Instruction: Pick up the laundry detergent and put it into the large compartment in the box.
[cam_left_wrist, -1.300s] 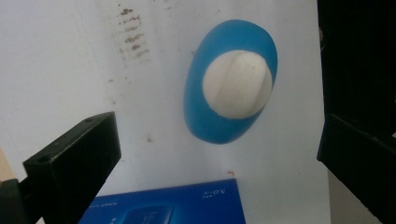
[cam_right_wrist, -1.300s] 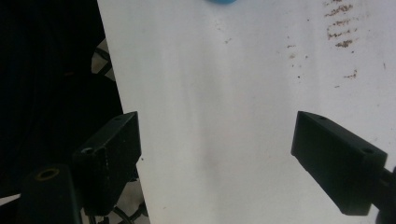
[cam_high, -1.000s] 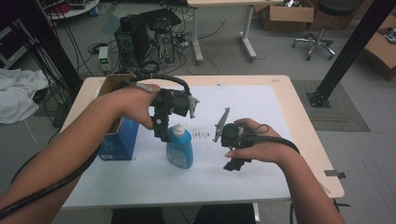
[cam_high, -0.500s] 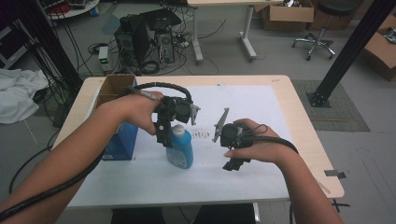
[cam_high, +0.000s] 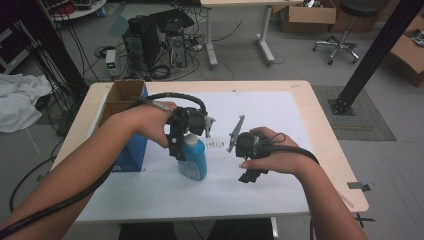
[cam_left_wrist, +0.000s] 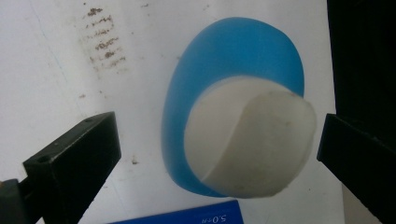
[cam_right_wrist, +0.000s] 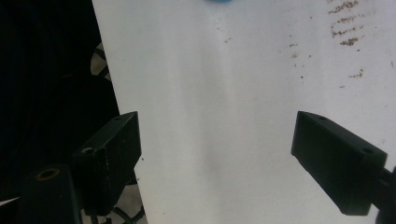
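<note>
Far left: open brown cardboard box (cam_high: 119, 95) atop blue carton (cam_high: 131, 150), on white-covered wooden bench (cam_high: 320, 125). Next, left gripper (cam_high: 176, 150) sits directly over blue plastic bottle w/ white cap (cam_high: 192, 157), which stands upright on bench just beside carton; fingers (cam_left_wrist: 74, 163) spread wide either side of cap, not touching. Right gripper (cam_high: 248, 176) well apart to bottle's right, above bare white sheet, fingers (cam_right_wrist: 341, 158) spread, holding nothing.
</note>
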